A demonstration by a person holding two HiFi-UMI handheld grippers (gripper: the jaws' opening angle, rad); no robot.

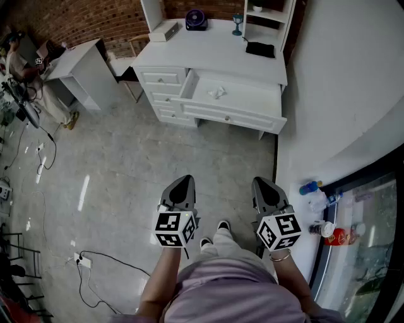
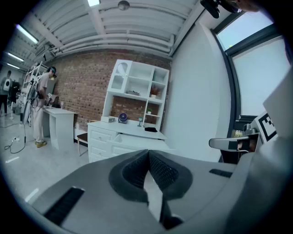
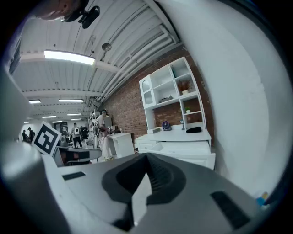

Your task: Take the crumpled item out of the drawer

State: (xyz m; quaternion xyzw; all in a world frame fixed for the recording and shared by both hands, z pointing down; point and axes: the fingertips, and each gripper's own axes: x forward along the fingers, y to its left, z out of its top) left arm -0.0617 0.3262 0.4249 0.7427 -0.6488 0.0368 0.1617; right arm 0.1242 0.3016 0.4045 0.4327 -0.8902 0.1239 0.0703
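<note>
A white crumpled item [image 1: 216, 92] lies inside the pulled-out top drawer [image 1: 231, 117] of a white dresser [image 1: 161, 80] at the far end of the floor. My left gripper [image 1: 181, 185] and right gripper [image 1: 262, 187] are held close to my body, well short of the dresser, both pointing toward it. Both stand shut with nothing between their jaws. In the left gripper view the dresser [image 2: 106, 138] shows past my left gripper [image 2: 148, 154]; in the right gripper view the dresser [image 3: 176, 149] shows past my right gripper [image 3: 146, 158].
On the dresser top sit a purple fan [image 1: 196, 19], a white box [image 1: 164, 31], a blue goblet [image 1: 237, 24] and a black item [image 1: 260, 48]. A white desk [image 1: 77, 63] stands at left, cables [image 1: 95, 271] lie on the floor, bottles [image 1: 319, 203] line the right sill.
</note>
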